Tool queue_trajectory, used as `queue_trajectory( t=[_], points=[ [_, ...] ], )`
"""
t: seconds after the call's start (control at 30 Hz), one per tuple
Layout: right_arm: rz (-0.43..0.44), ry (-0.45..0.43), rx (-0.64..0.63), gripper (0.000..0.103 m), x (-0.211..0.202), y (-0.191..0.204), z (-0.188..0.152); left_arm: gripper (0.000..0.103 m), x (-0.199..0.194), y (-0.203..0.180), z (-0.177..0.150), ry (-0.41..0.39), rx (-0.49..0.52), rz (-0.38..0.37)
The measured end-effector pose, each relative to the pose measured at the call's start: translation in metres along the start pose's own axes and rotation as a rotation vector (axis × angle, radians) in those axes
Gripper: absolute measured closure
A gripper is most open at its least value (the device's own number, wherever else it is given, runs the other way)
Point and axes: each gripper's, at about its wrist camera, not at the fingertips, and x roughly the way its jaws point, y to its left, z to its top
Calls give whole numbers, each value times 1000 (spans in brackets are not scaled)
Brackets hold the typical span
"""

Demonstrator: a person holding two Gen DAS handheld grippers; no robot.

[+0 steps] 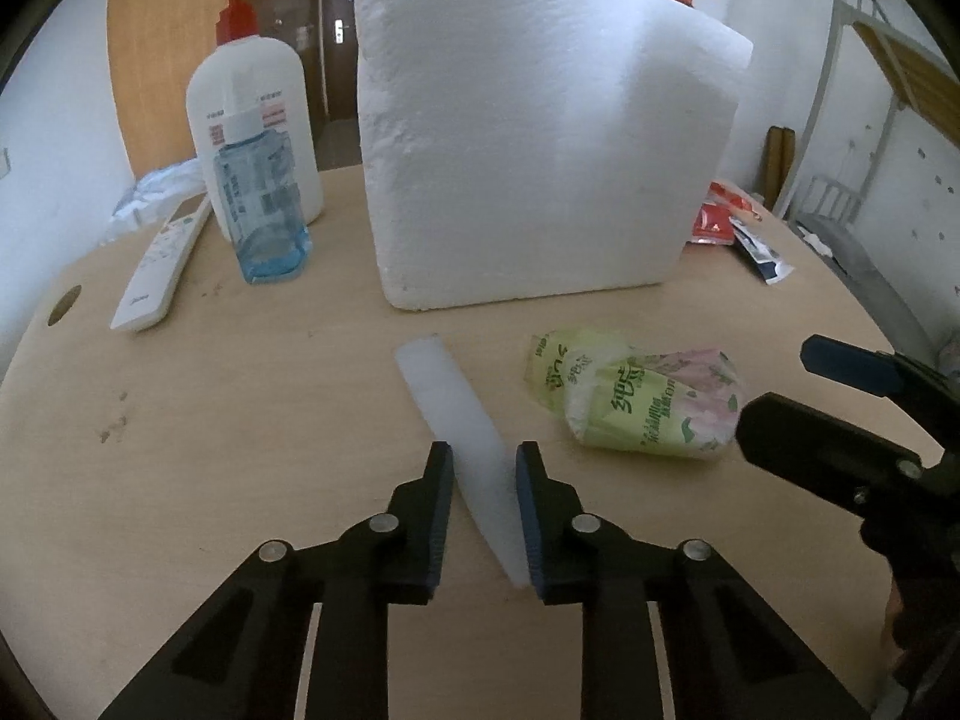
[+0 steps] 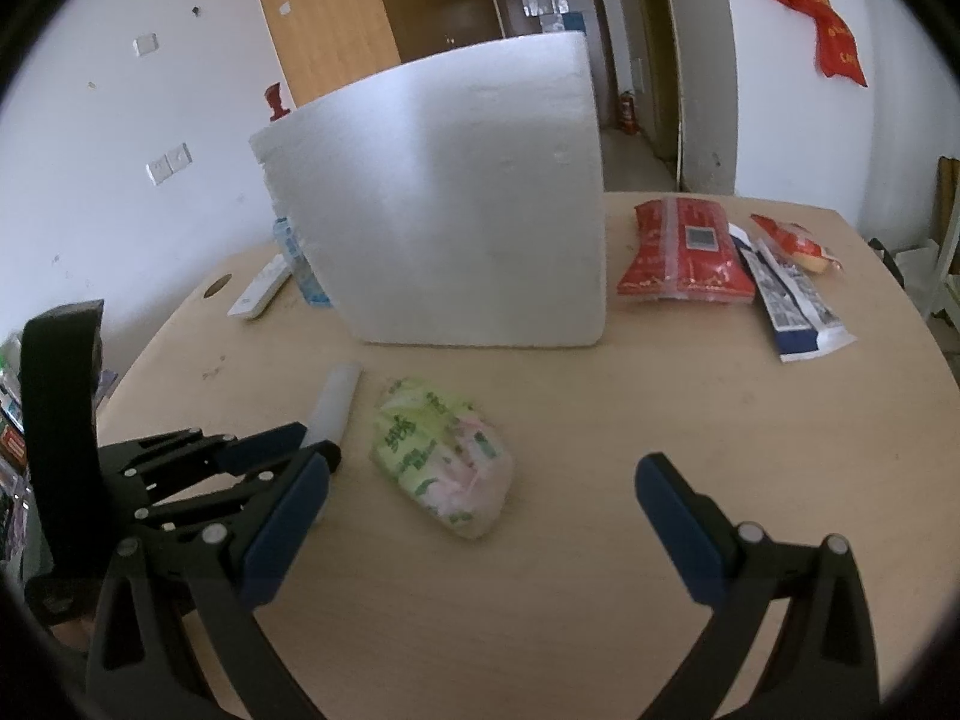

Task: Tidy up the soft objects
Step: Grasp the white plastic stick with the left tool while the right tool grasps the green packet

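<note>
Foam strip [image 1: 462, 420]: flat on my wooden table [image 1: 240, 450], long axis toward the foam block [image 1: 540, 138]. My left gripper [image 1: 485, 480] clamps its near end; right gripper [image 2: 480, 492] wide, empty. White-walled room.

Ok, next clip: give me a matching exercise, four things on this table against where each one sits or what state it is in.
Things:
1. white foam strip
2. tissue pack
3. foam block
4. remote control

Places or states:
A. lying beside the blue bottle
B. standing upright mid-table
C. between the left gripper's jaws
D. crumpled, lying free ahead of the right gripper

Pairs: 1-C, 2-D, 3-B, 4-A
</note>
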Motion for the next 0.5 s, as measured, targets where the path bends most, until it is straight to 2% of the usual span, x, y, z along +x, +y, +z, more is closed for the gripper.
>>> queue_trajectory(
  t=[0.1, 0.5],
  points=[
    [-3, 14, -4, 0, 5, 1, 0, 92, -1, 2, 0, -8, -7, -14],
    [-11, 40, -48, 0, 21, 12, 3, 95, -5, 8, 2, -14, -16, -37]
  ],
)
